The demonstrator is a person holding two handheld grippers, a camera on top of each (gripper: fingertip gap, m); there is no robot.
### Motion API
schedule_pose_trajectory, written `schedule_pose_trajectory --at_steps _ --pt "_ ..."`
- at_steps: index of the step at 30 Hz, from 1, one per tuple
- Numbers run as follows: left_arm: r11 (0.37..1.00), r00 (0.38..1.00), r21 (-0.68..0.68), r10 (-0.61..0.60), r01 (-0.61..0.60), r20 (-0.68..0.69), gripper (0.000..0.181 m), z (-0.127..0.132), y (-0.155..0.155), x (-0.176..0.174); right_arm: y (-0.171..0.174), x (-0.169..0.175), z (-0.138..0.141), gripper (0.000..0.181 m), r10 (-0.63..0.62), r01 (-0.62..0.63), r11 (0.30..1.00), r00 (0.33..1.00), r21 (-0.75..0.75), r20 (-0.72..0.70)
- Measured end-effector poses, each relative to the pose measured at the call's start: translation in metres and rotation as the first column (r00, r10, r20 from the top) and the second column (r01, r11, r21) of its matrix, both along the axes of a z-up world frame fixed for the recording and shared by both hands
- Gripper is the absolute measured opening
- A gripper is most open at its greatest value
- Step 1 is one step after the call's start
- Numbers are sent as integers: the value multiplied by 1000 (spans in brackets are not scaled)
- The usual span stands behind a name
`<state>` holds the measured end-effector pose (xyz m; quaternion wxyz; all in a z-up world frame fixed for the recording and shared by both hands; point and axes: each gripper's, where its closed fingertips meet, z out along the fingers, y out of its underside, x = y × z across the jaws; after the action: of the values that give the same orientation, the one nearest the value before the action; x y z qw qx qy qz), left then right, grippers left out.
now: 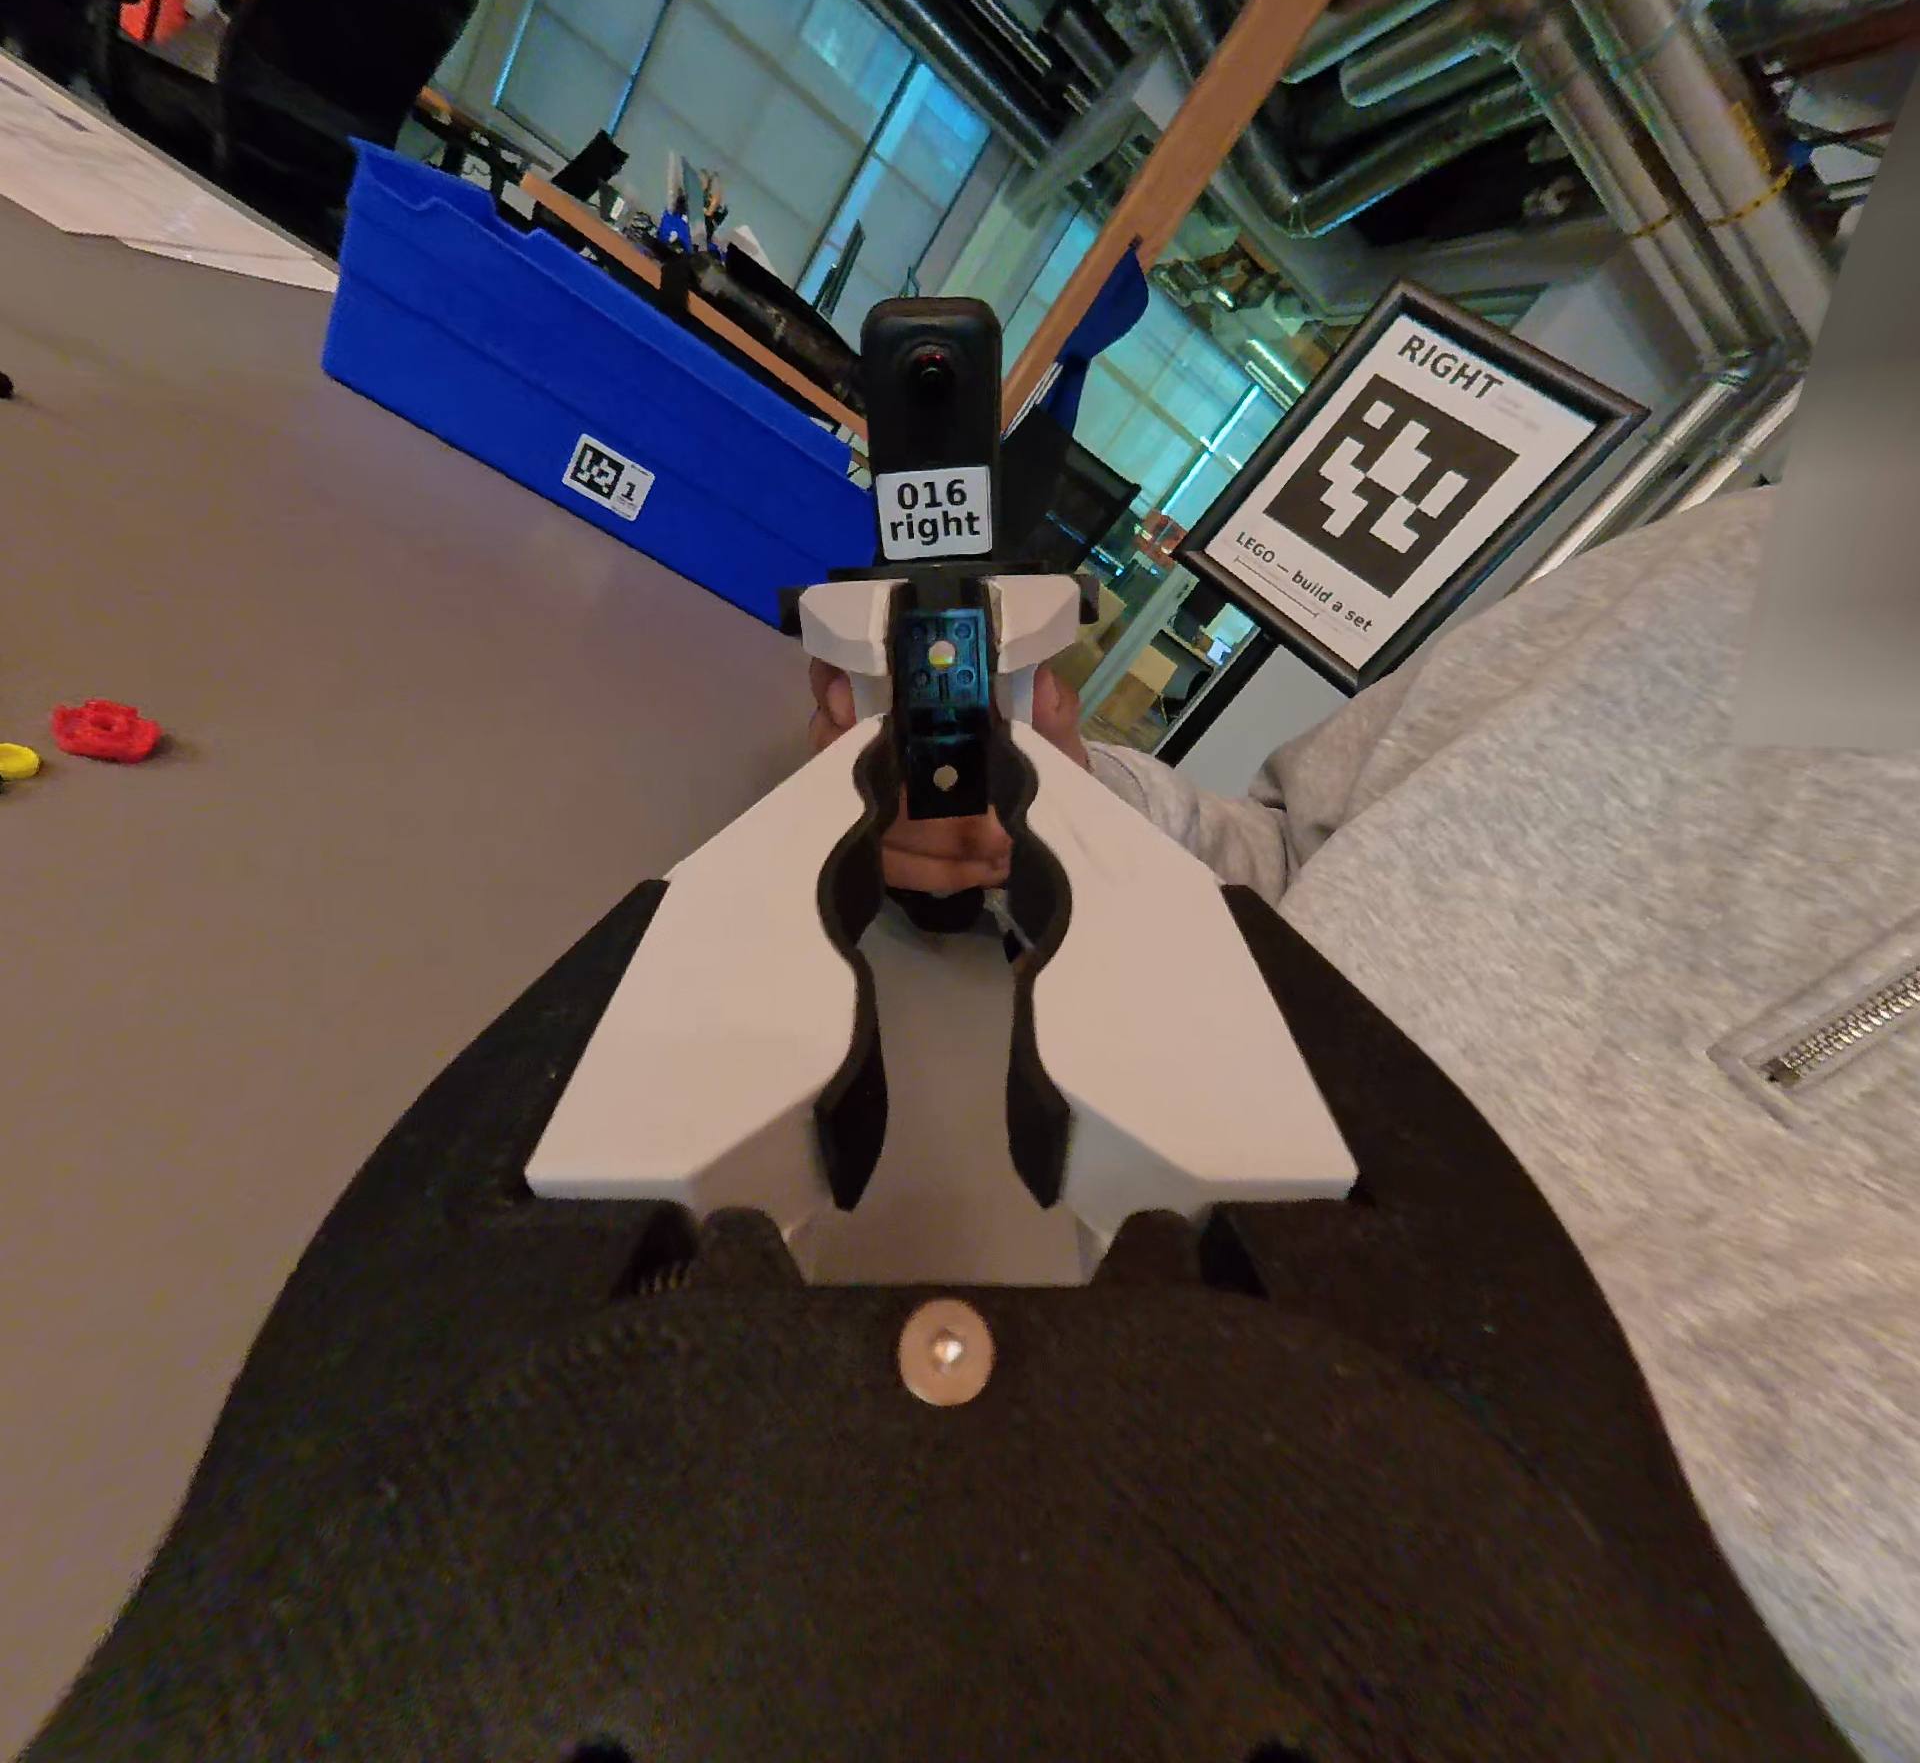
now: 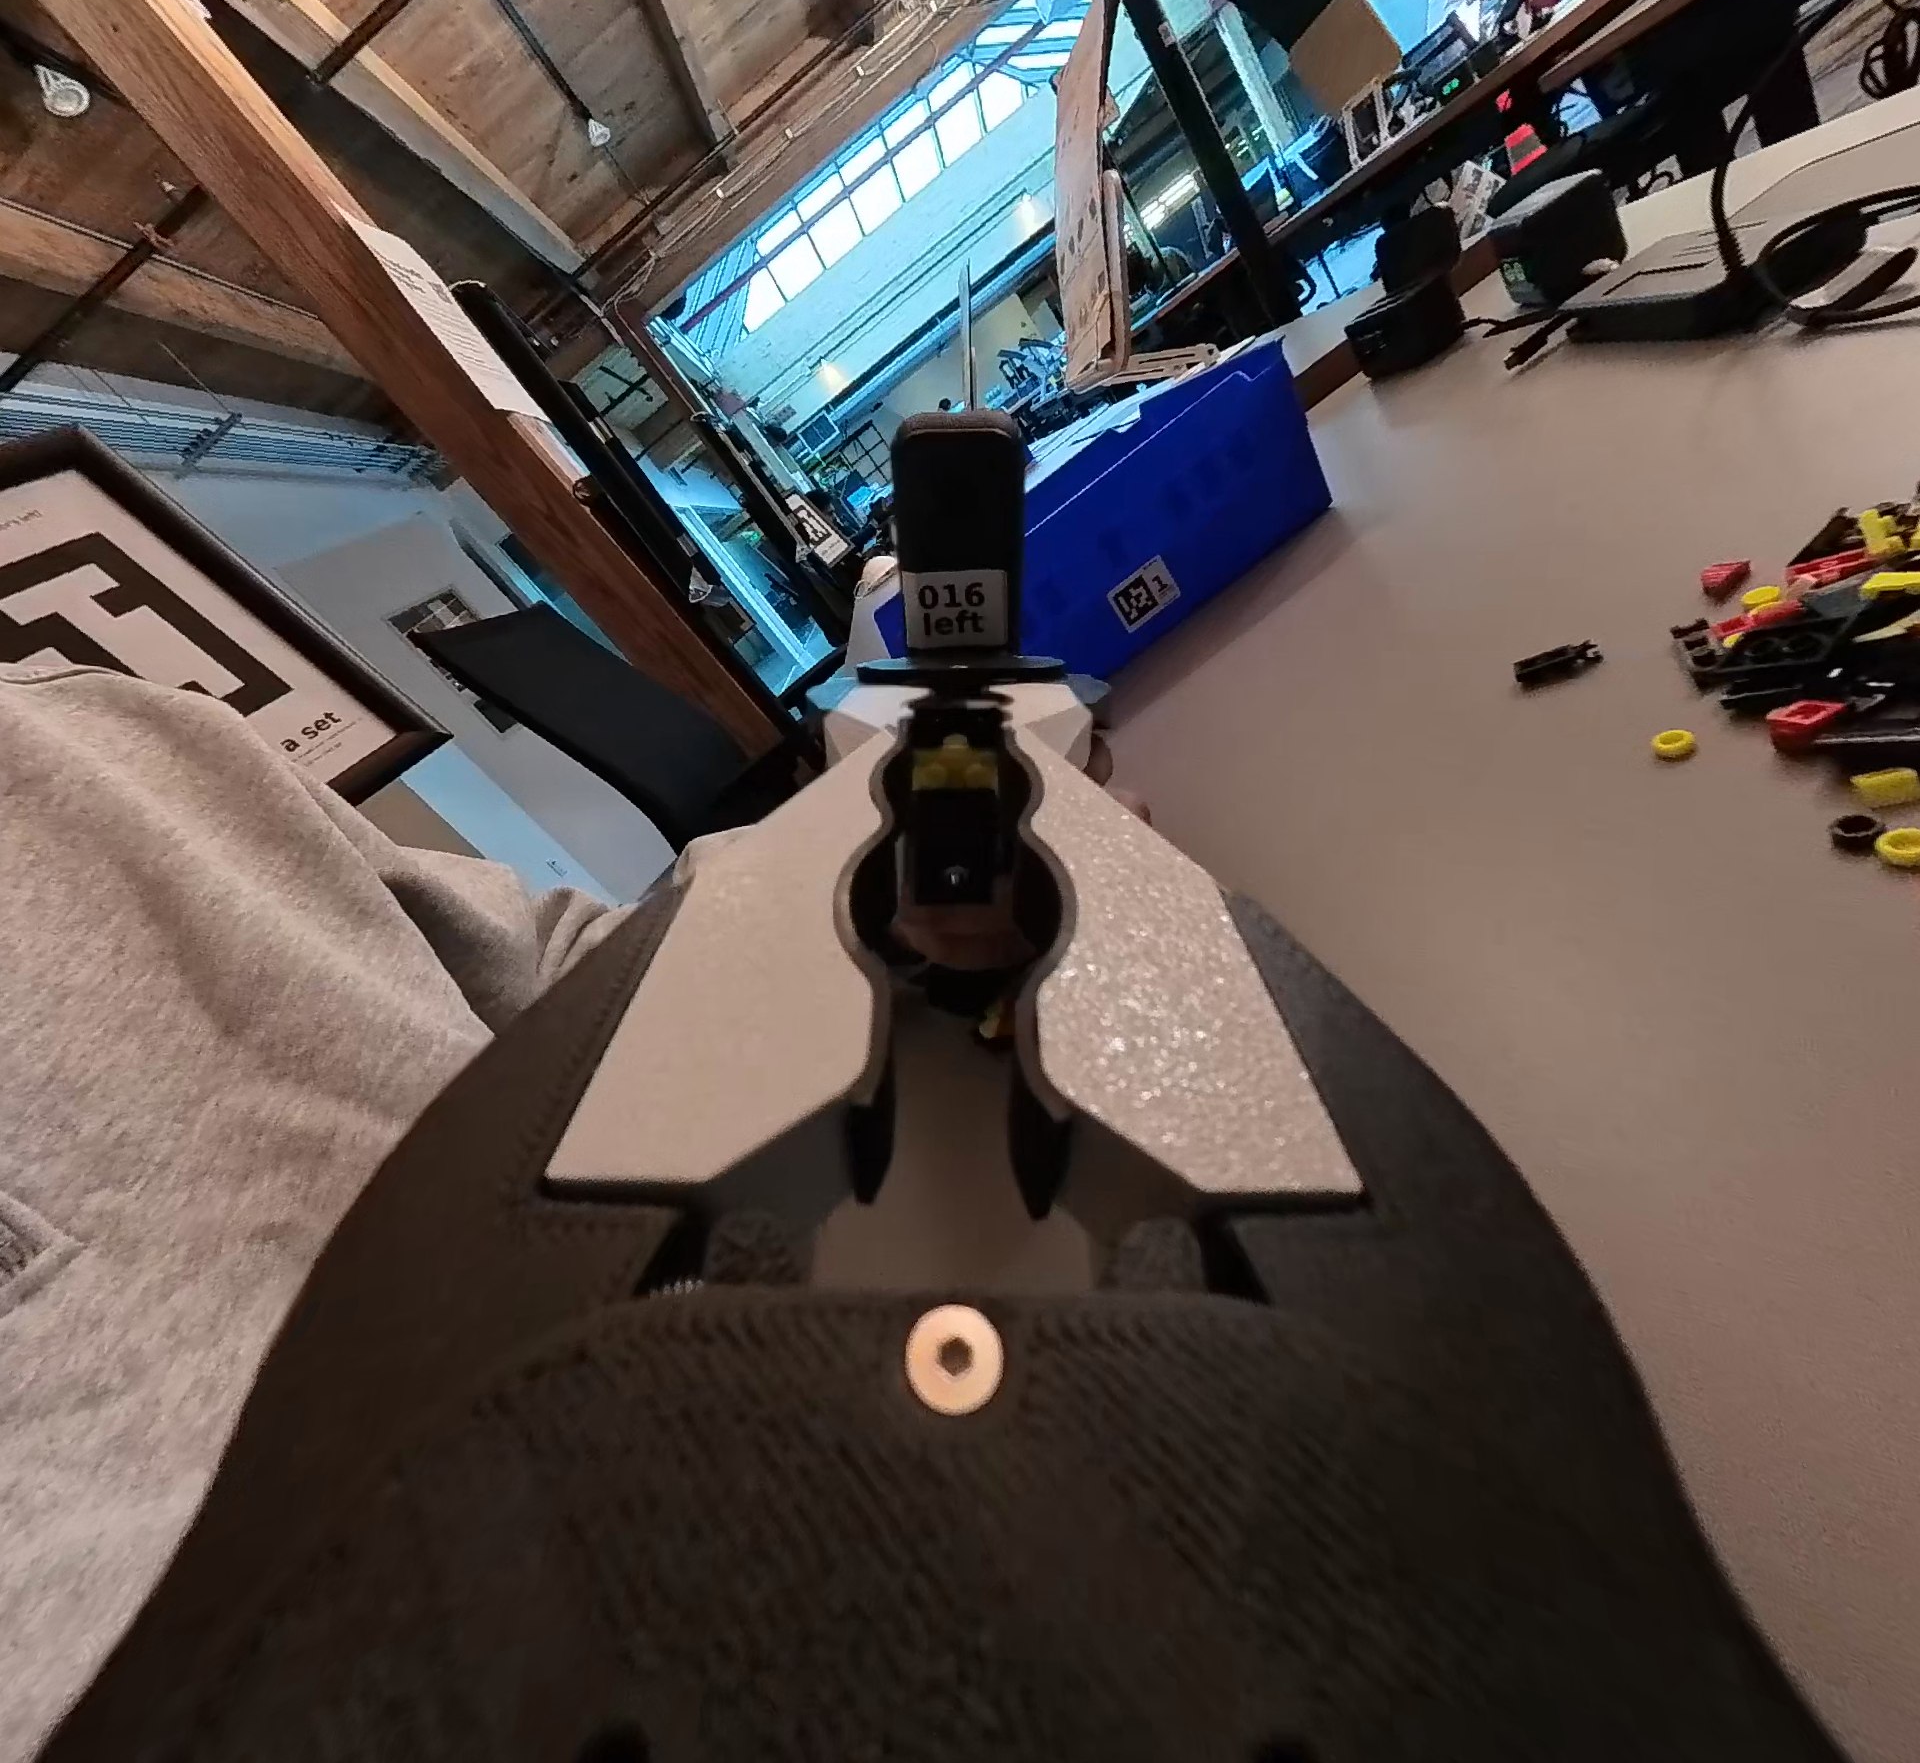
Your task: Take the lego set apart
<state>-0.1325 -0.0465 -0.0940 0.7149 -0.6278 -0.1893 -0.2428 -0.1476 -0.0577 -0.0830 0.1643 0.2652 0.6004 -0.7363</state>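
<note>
A grey worktop (image 1: 312,633) is seen, tilted in both views. A blue plastic bin (image 1: 582,383) with a small black-and-white marker sticker (image 1: 608,477) stands on it. A black-framed sign (image 1: 1403,487) with a blocky black-and-white pattern is set upright near the worktop's edge. A black adapter and looped cables (image 2: 1704,279) are laid at the far end. A grey zipped sweatshirt (image 1: 1610,882) fills one side. Silver ducts (image 1: 1621,51) and a wooden beam (image 2: 312,186) are seen overhead.

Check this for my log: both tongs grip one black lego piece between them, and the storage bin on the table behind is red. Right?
Not quite: the storage bin is blue, as both wrist views show. The left tongs and right tongs do both grip one black lego piece.
</note>
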Motion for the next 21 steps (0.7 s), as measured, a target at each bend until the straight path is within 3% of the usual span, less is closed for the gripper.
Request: schedule_pose_trajectory --at_steps 7,11,21 --pt "1000 1000 5 8 -8 1 13 4 -1 -1 -1 2 1 13 11 -11 1000 1000 -8 -10" --pt "999 1000 36 -1 0 28 14 8 -3 -2 9 -5 6 24 -9 9 998 1000 -59 9" --pt "999 1000 -29 -26 26 0 14 3 0 4 -2 7 -5 19 50 -48 998 997 40 -52"
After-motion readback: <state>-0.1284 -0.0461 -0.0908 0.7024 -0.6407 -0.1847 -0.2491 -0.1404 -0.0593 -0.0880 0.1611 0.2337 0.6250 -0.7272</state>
